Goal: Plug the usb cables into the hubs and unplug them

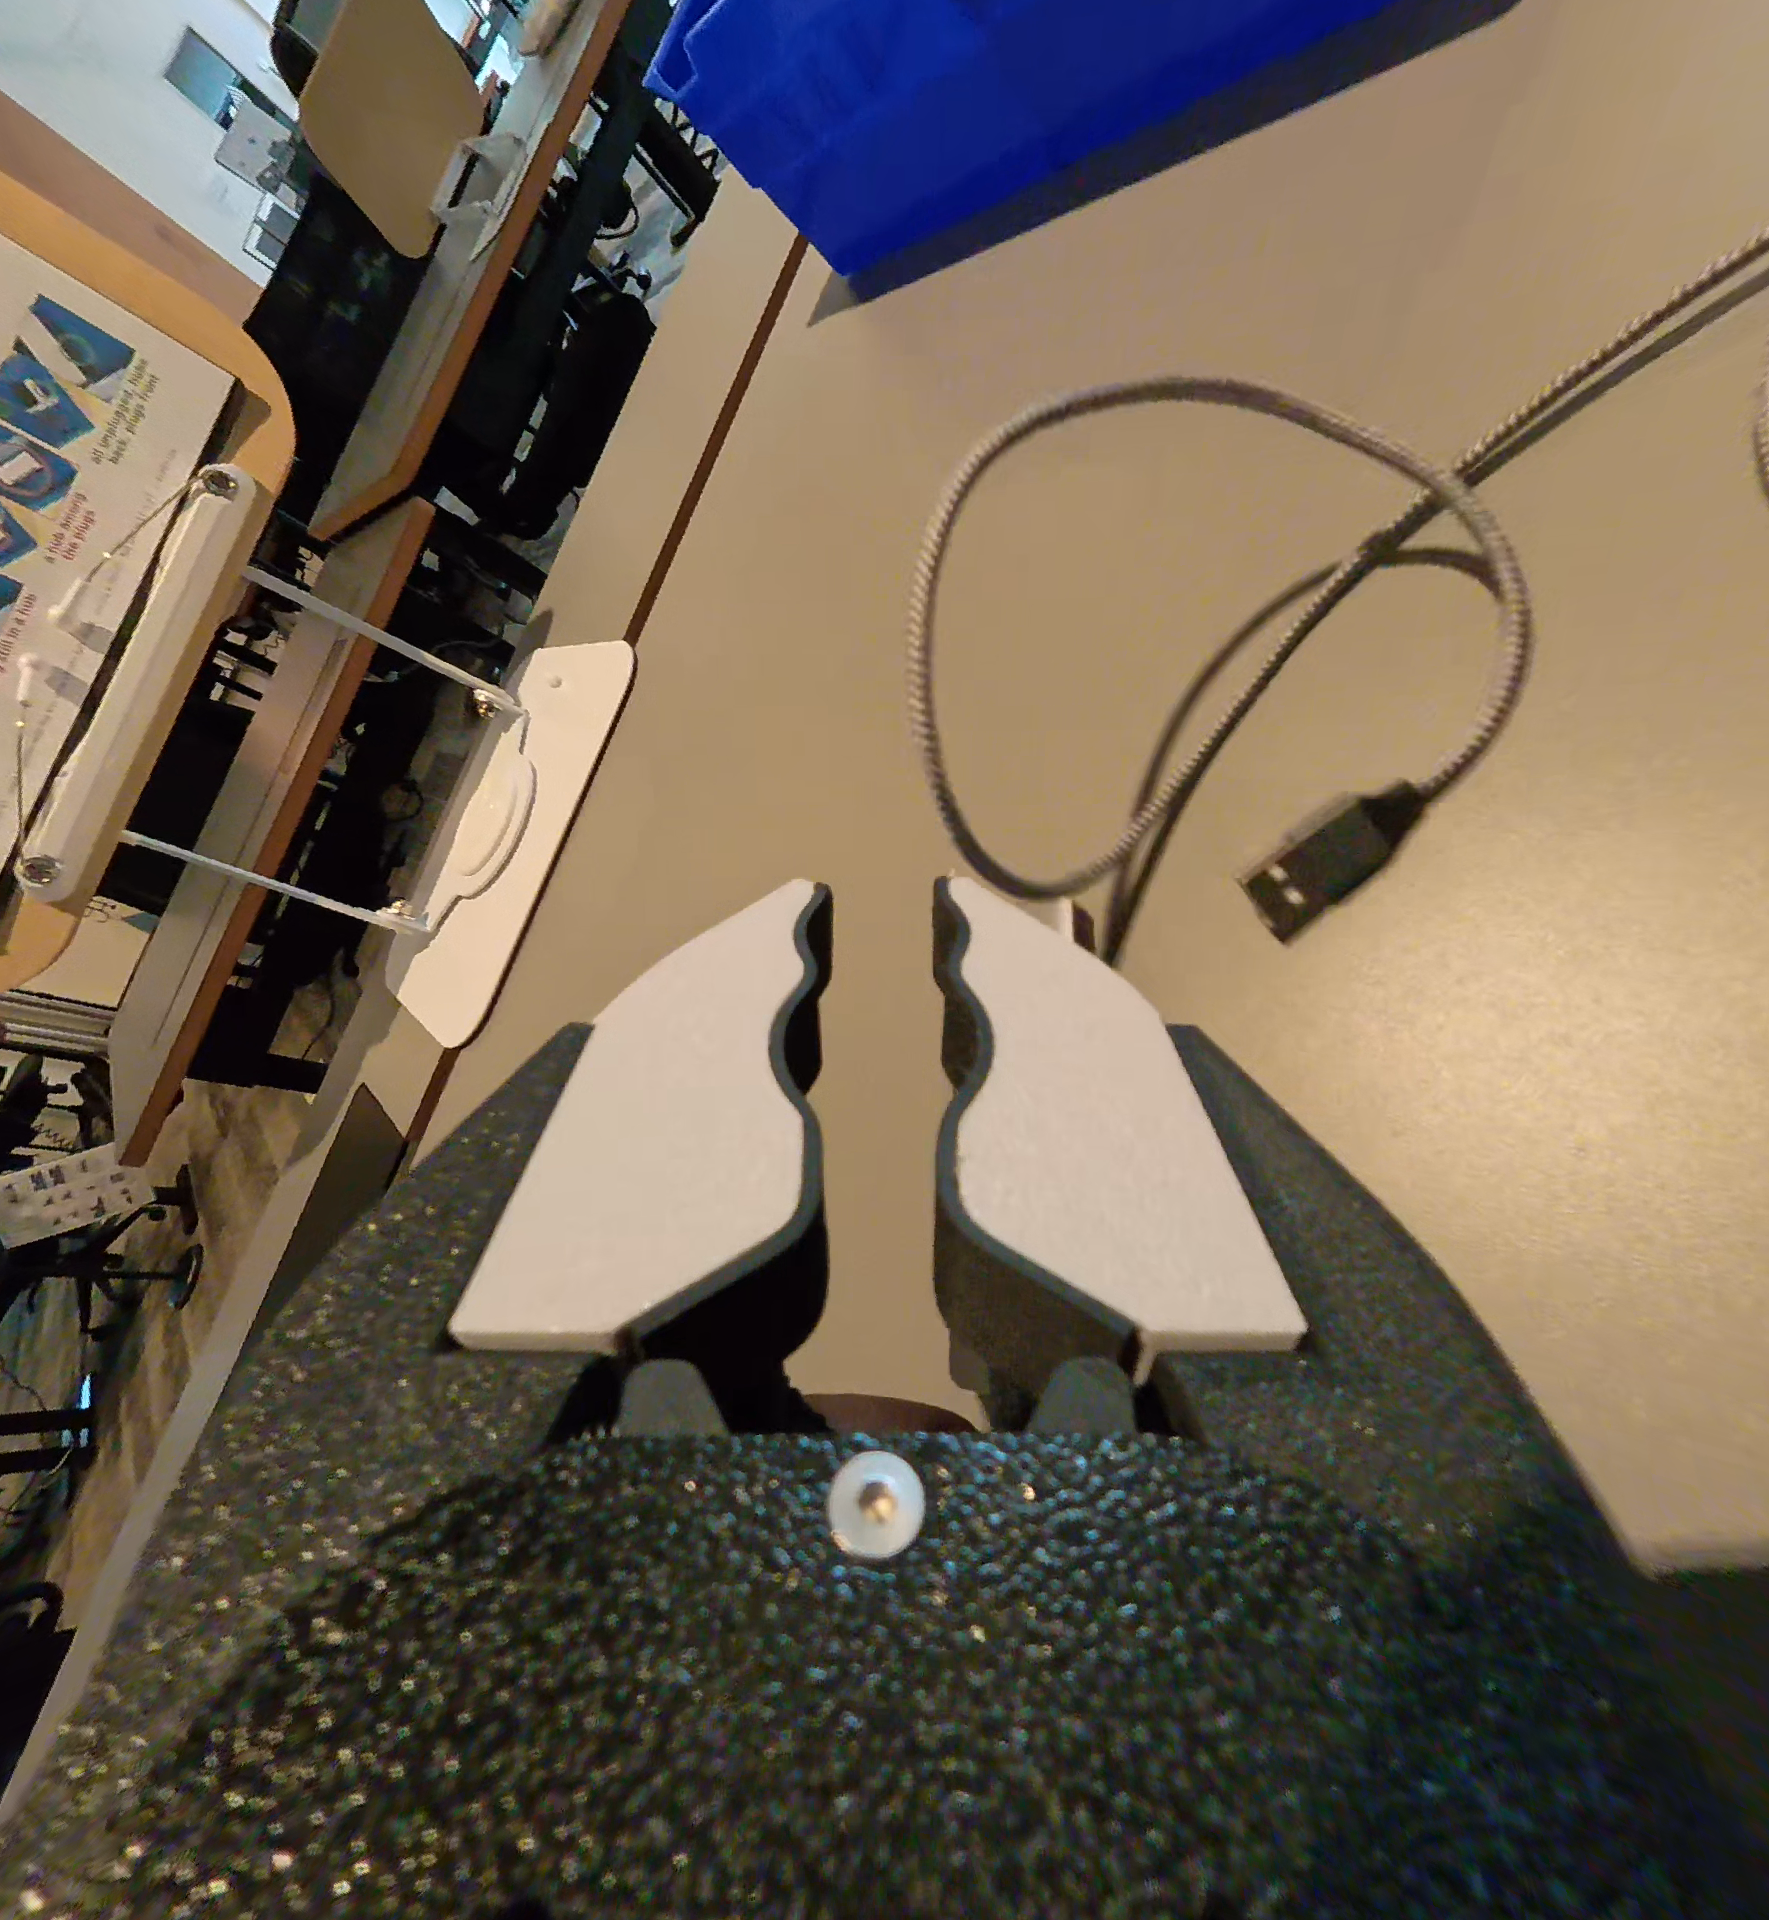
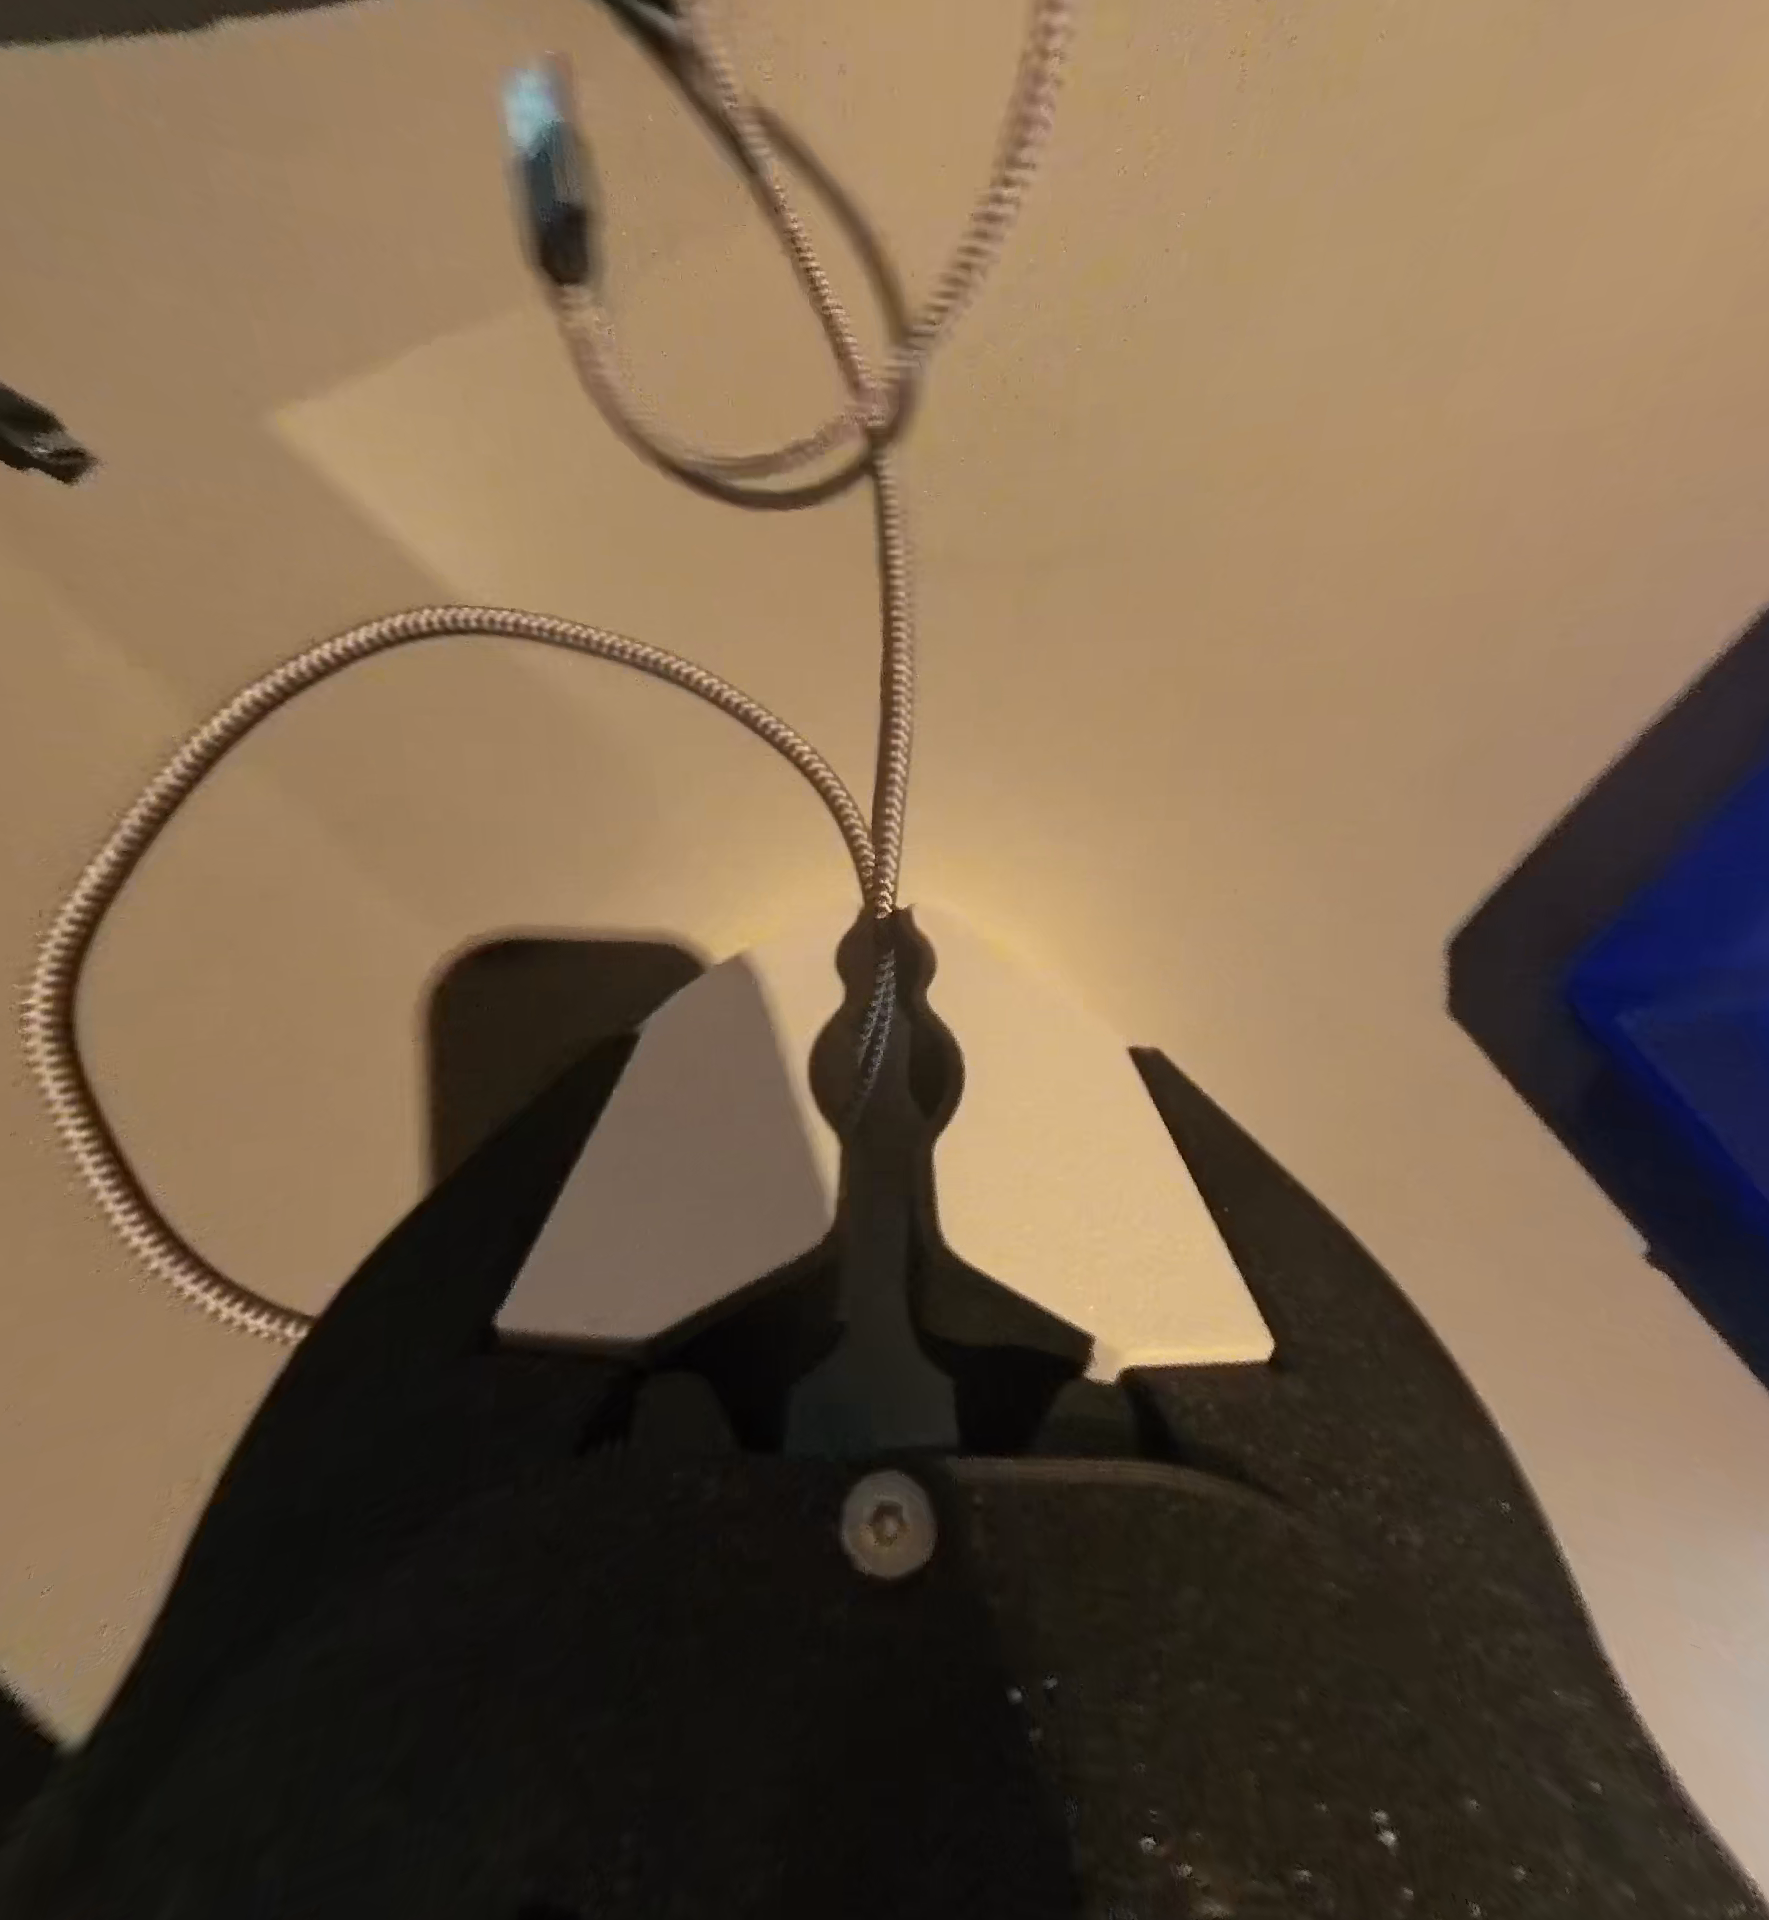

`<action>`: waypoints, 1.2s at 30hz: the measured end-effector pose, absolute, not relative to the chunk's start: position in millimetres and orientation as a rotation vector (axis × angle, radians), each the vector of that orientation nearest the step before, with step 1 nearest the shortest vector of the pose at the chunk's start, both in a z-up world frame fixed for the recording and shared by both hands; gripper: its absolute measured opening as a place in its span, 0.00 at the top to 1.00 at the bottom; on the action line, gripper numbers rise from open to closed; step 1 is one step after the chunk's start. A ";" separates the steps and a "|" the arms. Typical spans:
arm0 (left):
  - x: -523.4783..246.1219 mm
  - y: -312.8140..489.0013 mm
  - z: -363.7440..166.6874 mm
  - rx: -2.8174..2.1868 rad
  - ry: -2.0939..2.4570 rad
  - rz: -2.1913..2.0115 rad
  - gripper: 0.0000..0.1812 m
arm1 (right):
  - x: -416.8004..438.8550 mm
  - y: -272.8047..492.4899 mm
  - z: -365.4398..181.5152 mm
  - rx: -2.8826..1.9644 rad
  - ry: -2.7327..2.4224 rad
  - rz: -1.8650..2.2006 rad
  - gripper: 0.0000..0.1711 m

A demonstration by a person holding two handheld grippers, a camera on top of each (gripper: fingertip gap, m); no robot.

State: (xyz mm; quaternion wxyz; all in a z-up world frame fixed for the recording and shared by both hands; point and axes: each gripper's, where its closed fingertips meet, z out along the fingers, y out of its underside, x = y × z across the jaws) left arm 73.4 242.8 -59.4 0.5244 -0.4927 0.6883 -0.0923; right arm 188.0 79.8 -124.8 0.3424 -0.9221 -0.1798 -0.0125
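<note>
In the left wrist view my left gripper [image 1: 886,900] is open and empty, low over the beige table [image 1: 1482,1143]. A black USB plug [image 1: 1321,854] on a grey braided cable [image 1: 947,540] lies to its right, clear of the fingers. In the right wrist view my right gripper [image 2: 885,920] is shut on a braided cable [image 2: 890,675], which runs straight ahead from the fingertips and also loops off to the left. A blurred USB plug [image 2: 547,177] lies far ahead, and another black plug [image 2: 23,436] lies at the left edge. No hub shows clearly.
A blue bin [image 1: 963,114] stands at the table's far side and shows at the right of the right wrist view [image 2: 1690,987]. A white stand [image 1: 506,831] holding an instruction sheet sits at the left table edge. A dark rounded shape [image 2: 506,1039] lies left of my right fingers. My right fingertips sit around 20 cm from my left ones. From either gripper's tips it is about 15 cm to the black plug [image 2: 23,436].
</note>
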 end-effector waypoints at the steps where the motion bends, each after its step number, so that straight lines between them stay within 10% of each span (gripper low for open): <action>1: 73.1 243.5 -58.5 -1.178 1.642 -0.220 0.90 | 194.6 81.7 -124.6 -2.396 -0.454 -0.081 0.98; 36: 70.2 255.5 -61.4 -1.173 1.619 -0.146 0.91 | 387.9 35.7 257.0 -1.297 -0.053 -1.226 0.98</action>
